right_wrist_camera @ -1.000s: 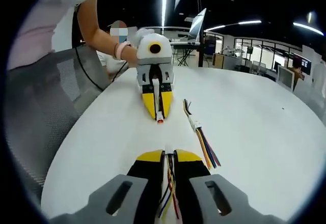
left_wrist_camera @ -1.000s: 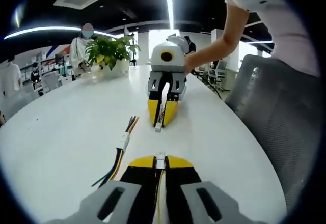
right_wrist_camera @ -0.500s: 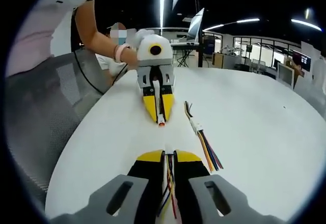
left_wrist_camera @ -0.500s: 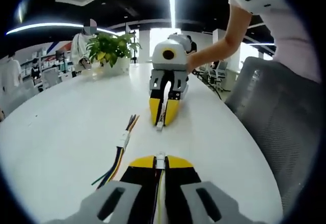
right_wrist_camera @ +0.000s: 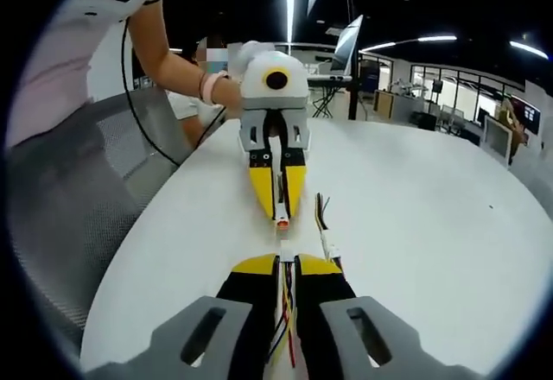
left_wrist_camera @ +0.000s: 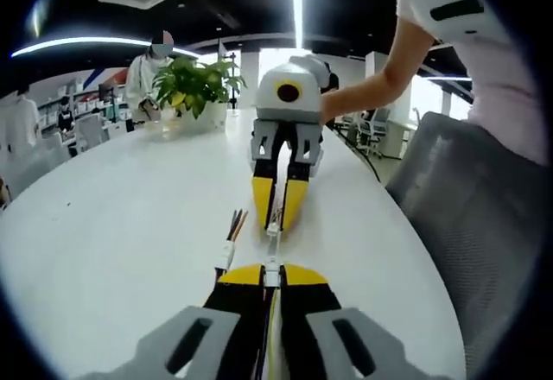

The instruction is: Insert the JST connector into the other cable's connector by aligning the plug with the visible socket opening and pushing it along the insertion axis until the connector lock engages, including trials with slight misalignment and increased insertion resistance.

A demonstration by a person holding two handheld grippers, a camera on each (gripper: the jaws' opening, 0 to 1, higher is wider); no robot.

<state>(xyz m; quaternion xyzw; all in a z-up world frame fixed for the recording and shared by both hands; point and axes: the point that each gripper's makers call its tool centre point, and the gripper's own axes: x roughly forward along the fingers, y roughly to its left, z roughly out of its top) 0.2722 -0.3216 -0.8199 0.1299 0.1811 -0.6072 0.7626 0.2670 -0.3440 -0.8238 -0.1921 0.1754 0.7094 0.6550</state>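
Both tools clenched on cables: my left tool (left_wrist_camera: 271,269) grips its connector (left_wrist_camera: 271,267), my right tool (right_wrist_camera: 285,260) its plug (right_wrist_camera: 285,248). They face nearly tip to tip above the worktop (left_wrist_camera: 112,216); next I align, then push straight.

left gripper (left_wrist_camera: 272,269): yellow jaw tips, black jaw bodies, grey housing
right gripper (right_wrist_camera: 284,263): yellow tips, black bodies, grey housing; white shell with a dark lens ringed in yellow
left connector (left_wrist_camera: 272,265): white
right connector (right_wrist_camera: 283,247): white, with red, yellow and dark wires behind it
spare cable (right_wrist_camera: 329,240): white housing, multicoloured wires
table (left_wrist_camera: 121,207): plain white
plant (left_wrist_camera: 195,84): green leaves, white pot
chair (left_wrist_camera: 484,224): grey mesh
sleeve (right_wrist_camera: 60,52): pale pink
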